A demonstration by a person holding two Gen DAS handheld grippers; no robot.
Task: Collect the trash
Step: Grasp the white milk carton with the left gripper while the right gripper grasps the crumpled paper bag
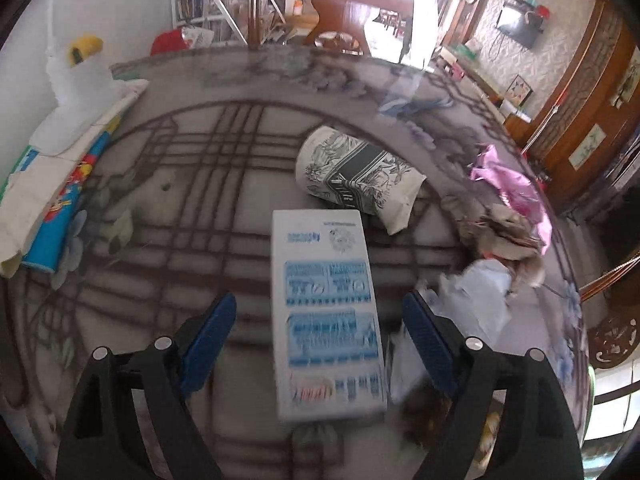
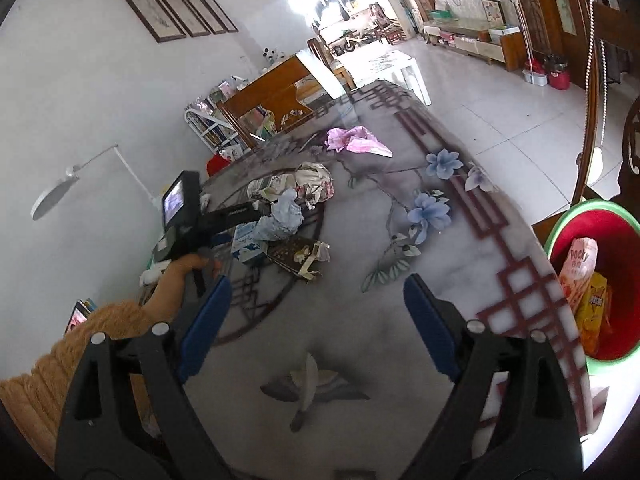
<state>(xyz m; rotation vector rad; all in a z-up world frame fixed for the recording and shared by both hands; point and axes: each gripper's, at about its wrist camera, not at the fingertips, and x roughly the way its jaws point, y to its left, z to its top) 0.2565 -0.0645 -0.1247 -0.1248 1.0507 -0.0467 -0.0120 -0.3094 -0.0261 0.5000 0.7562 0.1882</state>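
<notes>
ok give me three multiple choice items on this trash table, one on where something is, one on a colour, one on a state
1. Where is the white and blue carton?
A. between the left tongs' fingers
B. in the bin
C. on the floor

2. What colour is the inside of the bin?
A. blue
B. red
C. black

3. How is the paper cup on the table?
A. standing upright
B. stacked on the carton
C. lying on its side

Answers:
1 A, the left wrist view shows it flat on the table between the open blue fingers.
2 B, the wall inside the green rim is red.
3 C, its round end faces sideways and its mouth is crushed.
</notes>
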